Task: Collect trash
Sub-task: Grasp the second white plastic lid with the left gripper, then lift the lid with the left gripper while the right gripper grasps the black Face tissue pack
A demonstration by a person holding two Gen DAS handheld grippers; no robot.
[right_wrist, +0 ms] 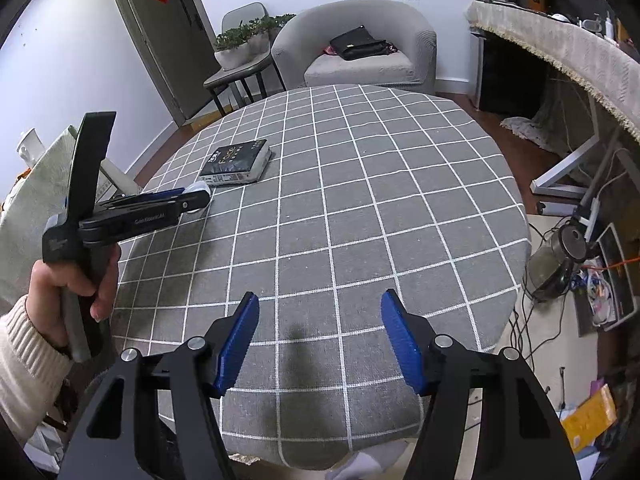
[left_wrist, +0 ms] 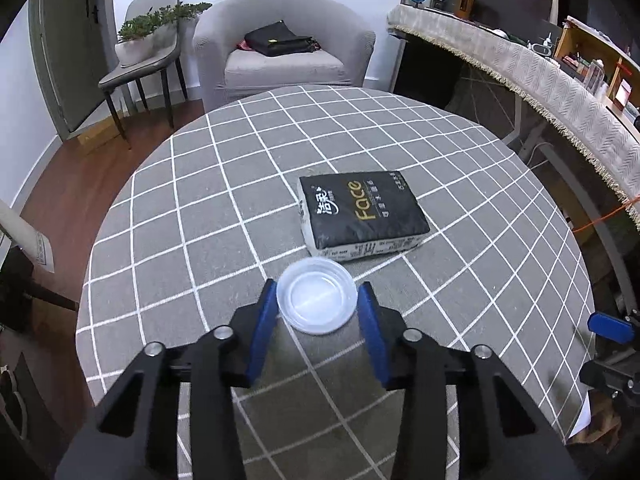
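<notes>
A clear plastic cup [left_wrist: 317,295] stands between the blue pads of my left gripper [left_wrist: 318,298], seen from above; the pads sit at its sides, and contact is unclear. In the right wrist view the left gripper [right_wrist: 192,196] reaches over the table's left part, with the cup [right_wrist: 199,189] just showing at its tip. My right gripper [right_wrist: 320,308] is open and empty above the near edge of the round table [right_wrist: 360,200] with its grey checked cloth.
A black tissue pack [left_wrist: 360,210] lies just beyond the cup; it also shows in the right wrist view [right_wrist: 236,162]. A grey armchair [left_wrist: 284,48] with a black bag, a chair with plants [left_wrist: 148,40] and a long desk [left_wrist: 520,64] stand beyond the table.
</notes>
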